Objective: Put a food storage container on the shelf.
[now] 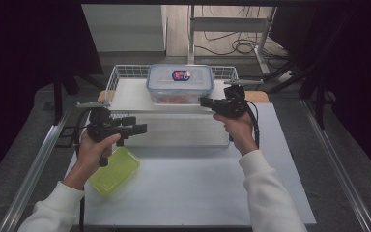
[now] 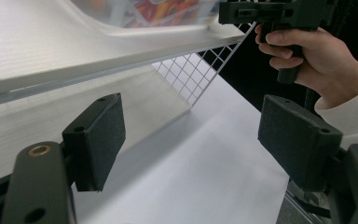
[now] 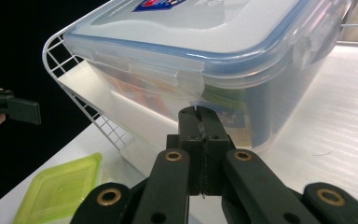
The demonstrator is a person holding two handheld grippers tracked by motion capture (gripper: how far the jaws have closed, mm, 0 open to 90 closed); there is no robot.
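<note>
Clear plastic box [image 1: 180,83] sits on the white shelf [image 1: 130,96], right in front of the right gripper [image 3: 199,114], whose jaws are pressed together. The left gripper [image 2: 186,135] is farther away, jaws wide.

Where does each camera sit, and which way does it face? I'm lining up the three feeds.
High view: above the person's side, looking forward and down on the table; both forearms, left gripper, right gripper.
Left gripper view: rides the left gripper, facing the shelf; open jaws, and the right hand farther off.
Right gripper view: rides the right gripper, facing the clear box; jaws shut.
Shared: high and right gripper views show the green lid.
</note>
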